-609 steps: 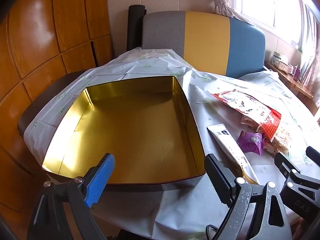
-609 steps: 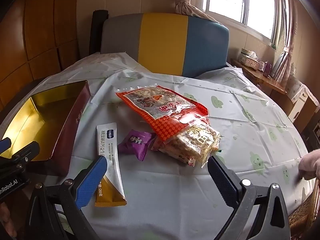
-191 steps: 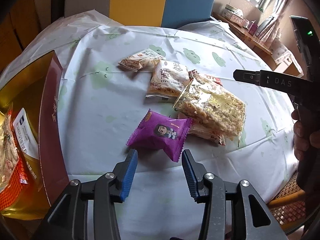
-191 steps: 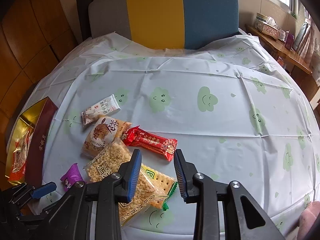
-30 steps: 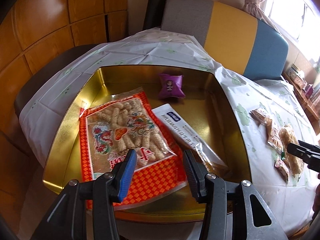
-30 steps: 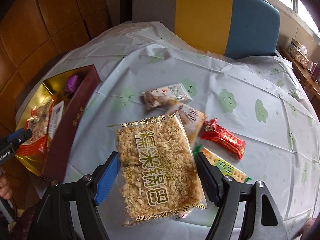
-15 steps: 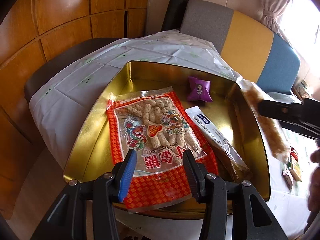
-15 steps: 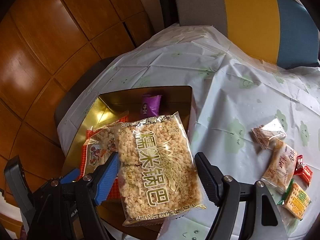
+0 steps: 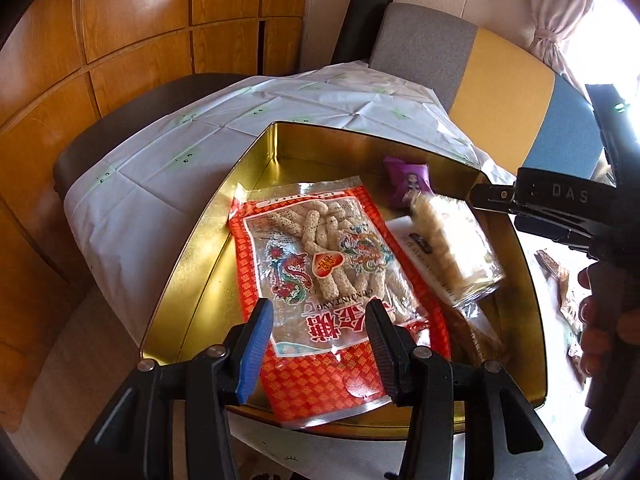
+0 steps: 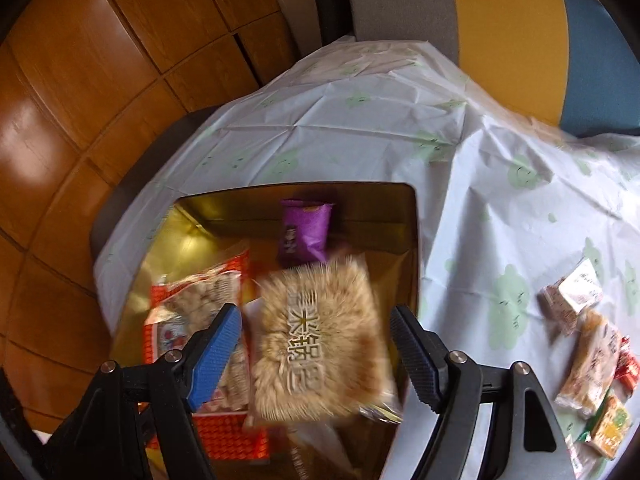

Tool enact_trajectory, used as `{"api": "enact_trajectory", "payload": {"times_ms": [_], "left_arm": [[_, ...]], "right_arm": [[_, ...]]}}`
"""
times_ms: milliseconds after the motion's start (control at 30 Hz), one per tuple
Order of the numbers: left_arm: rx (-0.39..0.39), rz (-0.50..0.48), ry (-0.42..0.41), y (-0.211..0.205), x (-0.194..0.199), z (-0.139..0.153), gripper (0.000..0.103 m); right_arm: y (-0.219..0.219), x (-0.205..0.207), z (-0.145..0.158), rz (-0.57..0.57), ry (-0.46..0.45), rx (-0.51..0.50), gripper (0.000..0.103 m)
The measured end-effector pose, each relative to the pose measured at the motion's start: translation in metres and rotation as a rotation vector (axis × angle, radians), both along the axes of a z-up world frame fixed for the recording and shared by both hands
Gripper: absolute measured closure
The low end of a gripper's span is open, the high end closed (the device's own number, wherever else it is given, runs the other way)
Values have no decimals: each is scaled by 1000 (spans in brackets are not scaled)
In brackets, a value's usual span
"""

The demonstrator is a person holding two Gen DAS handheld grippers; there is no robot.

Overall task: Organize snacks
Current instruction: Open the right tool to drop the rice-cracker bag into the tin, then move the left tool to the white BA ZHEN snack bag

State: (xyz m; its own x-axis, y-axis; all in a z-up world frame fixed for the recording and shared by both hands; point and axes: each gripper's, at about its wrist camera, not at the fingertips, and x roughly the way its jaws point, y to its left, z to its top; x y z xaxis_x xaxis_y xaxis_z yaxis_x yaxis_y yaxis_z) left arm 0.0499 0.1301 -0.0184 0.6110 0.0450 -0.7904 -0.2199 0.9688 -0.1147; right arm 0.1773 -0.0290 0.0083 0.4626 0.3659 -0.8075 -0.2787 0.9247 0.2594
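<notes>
I'm looking down into the gold tin (image 9: 208, 264), a shallow metal box with mirror-bright walls and rounded corners, sitting on the surface under a thin white plastic tablecloth (image 10: 360, 140) printed with pale green smiling clouds. My left hand-held gripper (image 9: 318, 344) hangs over the tin's near edge, jaws partly apart and gripping nothing. Flat on the tin's floor beneath it lies the big red packet (image 9: 320, 264), glossy film with a clear window showing knobbly beige sticks. At the tin's far wall sits the small purple pillow pack (image 9: 408, 180), crinkled and puffy. Right of the red packet, a white sachet (image 9: 412, 240) pokes out from under the puffed-rice bag (image 10: 320, 340).

That puffed-rice bag is the one to watch: a clear, square, bumpy-grained packet, motion-blurred, over the tin's right half between my right hand-held gripper's (image 10: 316, 344) jaws, with a gap at each pad. Those jaws stand wide and hold nothing; I cannot tell whether the bag has touched the tin's floor.

Right of the tin, well apart from it, small wrapped snacks (image 10: 588, 336) lie on the tablecloth.
</notes>
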Motion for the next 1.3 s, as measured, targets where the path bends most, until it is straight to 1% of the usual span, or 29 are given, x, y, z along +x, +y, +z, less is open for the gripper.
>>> {"api": "enact_trajectory", "payload": {"times_ms": [267, 500, 833, 1300], "left_arm": [[8, -2, 5, -4, 0, 0, 54], [23, -23, -12, -11, -4, 6, 54], [48, -36, -27, -18, -9, 13, 54], [85, -87, -41, -37, -14, 19, 54]], "right_arm": [[-7, -13, -2, 19, -34, -32, 25], [-7, -34, 2, 44, -95, -64, 25], [-15, -65, 15, 38, -200, -89, 25], [-48, -98, 24, 21, -289, -150, 25]]}}
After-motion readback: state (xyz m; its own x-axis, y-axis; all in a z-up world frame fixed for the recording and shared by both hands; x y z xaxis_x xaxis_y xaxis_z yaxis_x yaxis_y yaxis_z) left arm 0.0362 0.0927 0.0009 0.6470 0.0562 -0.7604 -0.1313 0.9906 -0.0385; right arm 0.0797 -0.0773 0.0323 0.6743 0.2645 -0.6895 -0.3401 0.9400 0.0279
